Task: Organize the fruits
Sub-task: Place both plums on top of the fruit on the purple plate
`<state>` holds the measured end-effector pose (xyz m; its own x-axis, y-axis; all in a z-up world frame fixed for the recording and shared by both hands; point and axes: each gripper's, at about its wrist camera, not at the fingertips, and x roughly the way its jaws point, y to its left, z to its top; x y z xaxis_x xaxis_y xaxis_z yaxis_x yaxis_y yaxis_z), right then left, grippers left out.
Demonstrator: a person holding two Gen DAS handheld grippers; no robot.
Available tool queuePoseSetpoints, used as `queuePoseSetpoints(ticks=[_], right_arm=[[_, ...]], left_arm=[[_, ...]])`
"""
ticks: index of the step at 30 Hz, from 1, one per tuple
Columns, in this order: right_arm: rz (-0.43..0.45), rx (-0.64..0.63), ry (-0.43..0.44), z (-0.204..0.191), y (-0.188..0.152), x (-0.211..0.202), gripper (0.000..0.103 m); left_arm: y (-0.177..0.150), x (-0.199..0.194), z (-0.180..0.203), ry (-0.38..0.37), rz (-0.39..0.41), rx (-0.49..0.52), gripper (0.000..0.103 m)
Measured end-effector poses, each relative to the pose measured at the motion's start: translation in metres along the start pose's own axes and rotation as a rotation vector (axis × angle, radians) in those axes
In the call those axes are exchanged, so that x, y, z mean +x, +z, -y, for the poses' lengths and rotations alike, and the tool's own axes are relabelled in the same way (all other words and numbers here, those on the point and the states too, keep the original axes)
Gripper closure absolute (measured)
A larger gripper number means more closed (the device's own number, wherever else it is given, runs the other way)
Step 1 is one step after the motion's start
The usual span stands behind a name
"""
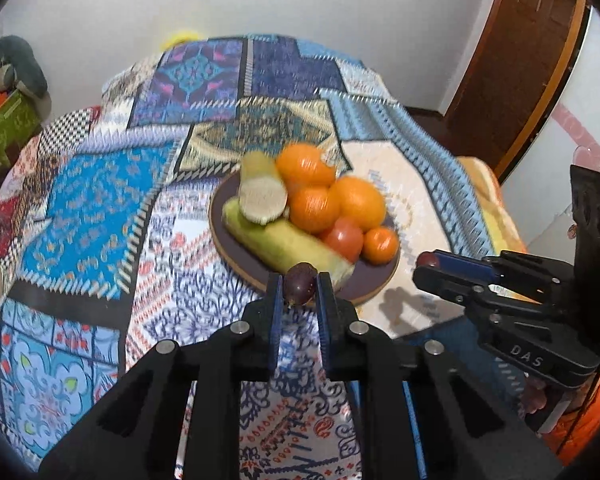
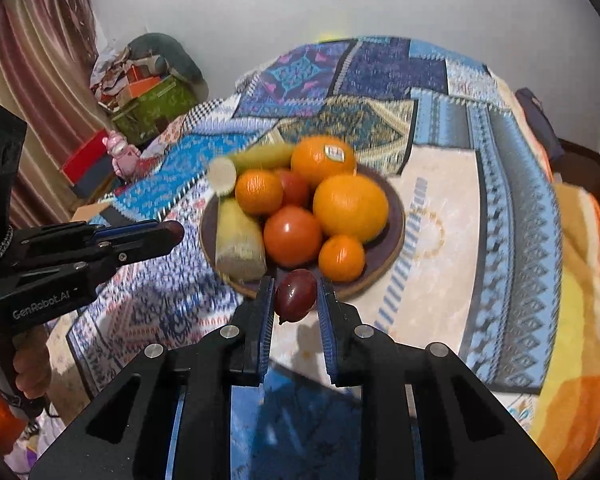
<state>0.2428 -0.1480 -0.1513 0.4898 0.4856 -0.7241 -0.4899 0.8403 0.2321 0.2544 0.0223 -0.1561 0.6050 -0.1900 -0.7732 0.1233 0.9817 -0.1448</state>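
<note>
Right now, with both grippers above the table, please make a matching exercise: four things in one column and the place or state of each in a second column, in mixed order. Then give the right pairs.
Things:
1. left gripper
2. right gripper
3. orange with a sticker
4. plate

Places or states:
A. on the far side of the fruit pile
B. shut on a small dark purple fruit
C. lies on the patterned cloth, loaded with fruit
D. shut on a dark red fruit

Pairs: 1-B, 2-D, 3-A, 4-C
</note>
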Motion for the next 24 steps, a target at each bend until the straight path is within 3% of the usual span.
queuePoseSetpoints(ticks=[12,24], right_arm=[[0.075,-0.040,-0.019,-0.002,0.043,0.007,0.083],[0.052,-0.077,-0.054,0.006,0.060,0.039,0.083]], left_arm=[[0.048,0.002,0.009,0.014,0.077,0.046,0.087],[0.070,0.043,0.000,0.017,0.037,0.047,0.087]])
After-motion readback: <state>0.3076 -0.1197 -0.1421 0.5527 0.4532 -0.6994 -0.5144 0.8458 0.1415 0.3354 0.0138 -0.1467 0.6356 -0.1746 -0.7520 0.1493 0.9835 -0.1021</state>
